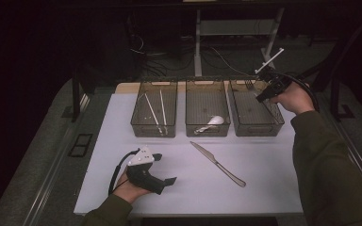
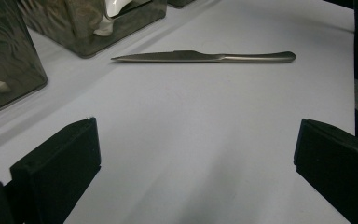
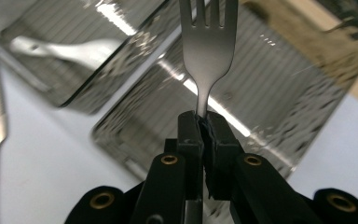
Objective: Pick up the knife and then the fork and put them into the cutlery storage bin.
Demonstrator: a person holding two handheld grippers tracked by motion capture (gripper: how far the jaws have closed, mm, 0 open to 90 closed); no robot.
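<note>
In the high view, the right hand-held gripper (image 1: 262,92) sits at the upper right of the frame, over the far end of the rightmost dark see-through plastic bin (image 1: 256,117) on the white table (image 1: 264,188), pinching a slim stainless-steel fork (image 1: 250,85); the left hand-held gripper (image 1: 167,181) rests at lower left. In the left gripper view, its black jaws stand spread wide with nothing between them, and a stainless-steel table knife (image 2: 205,57) lies across the upper middle. In the right gripper view, the jaws are pressed together on the fork's narrow neck, tines (image 3: 209,11) at top centre. The fork looks light, stiff and slick, so it may pivot or slide in the pads; a hold on the flatter handle nearer its middle would likely be steadier.
</note>
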